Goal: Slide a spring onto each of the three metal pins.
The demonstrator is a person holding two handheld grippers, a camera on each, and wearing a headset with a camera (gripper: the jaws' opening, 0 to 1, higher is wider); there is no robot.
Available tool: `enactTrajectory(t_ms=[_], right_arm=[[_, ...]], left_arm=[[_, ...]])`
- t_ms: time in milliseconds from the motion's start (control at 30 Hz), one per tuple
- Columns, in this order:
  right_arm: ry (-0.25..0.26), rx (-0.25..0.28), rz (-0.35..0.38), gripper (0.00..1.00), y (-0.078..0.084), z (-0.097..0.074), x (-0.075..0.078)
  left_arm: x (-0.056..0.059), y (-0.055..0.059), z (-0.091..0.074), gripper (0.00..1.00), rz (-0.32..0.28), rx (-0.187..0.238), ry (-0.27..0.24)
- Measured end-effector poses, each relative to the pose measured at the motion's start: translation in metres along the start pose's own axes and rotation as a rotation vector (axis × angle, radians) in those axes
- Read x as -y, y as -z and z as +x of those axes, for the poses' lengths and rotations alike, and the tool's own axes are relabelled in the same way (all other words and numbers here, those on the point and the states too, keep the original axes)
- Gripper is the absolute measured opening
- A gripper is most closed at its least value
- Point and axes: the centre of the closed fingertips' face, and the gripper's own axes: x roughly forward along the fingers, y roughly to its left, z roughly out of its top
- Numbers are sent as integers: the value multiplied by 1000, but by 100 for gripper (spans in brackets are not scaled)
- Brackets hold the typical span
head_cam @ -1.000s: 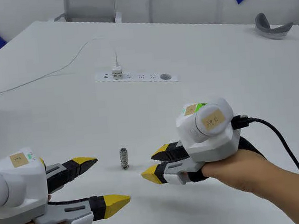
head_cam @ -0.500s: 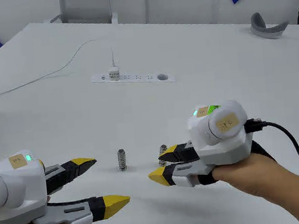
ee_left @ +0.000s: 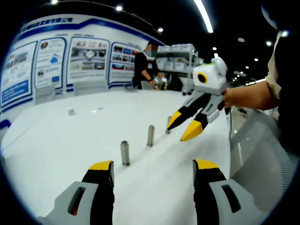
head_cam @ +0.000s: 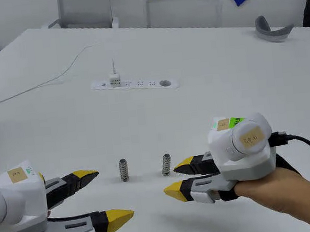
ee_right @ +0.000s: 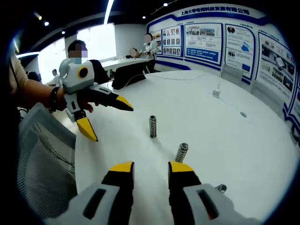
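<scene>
2 springs (head_cam: 123, 170) (head_cam: 166, 164) upright on worktop (head_cam: 209, 105)

Both stand on end, side by side, between the claws. Left claw (head_cam: 106, 193) gapes wide, holding nothing. Right claw (head_cam: 177, 177) is part open, also empty, its tips just beside the nearer spring.

Wide white table (head_cam: 238, 69), power strip (head_cam: 141, 84) on it; blue-striped wall (head_cam: 188, 8), poster boards (ee_right: 206, 40), ceiling strip lights (ee_left: 204, 16)
</scene>
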Motion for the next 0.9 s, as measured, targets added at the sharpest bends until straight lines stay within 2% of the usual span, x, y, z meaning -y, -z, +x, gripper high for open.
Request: enactTrajectory(t_ms=[367,900], right_arm=[[23,-4,0,31,12,-11,4],[71,-4,24,34,31,-32,21]], left_arm=[[2,0,2,69,-1,-2,6],[0,3,1,70,-1,-8,6]])
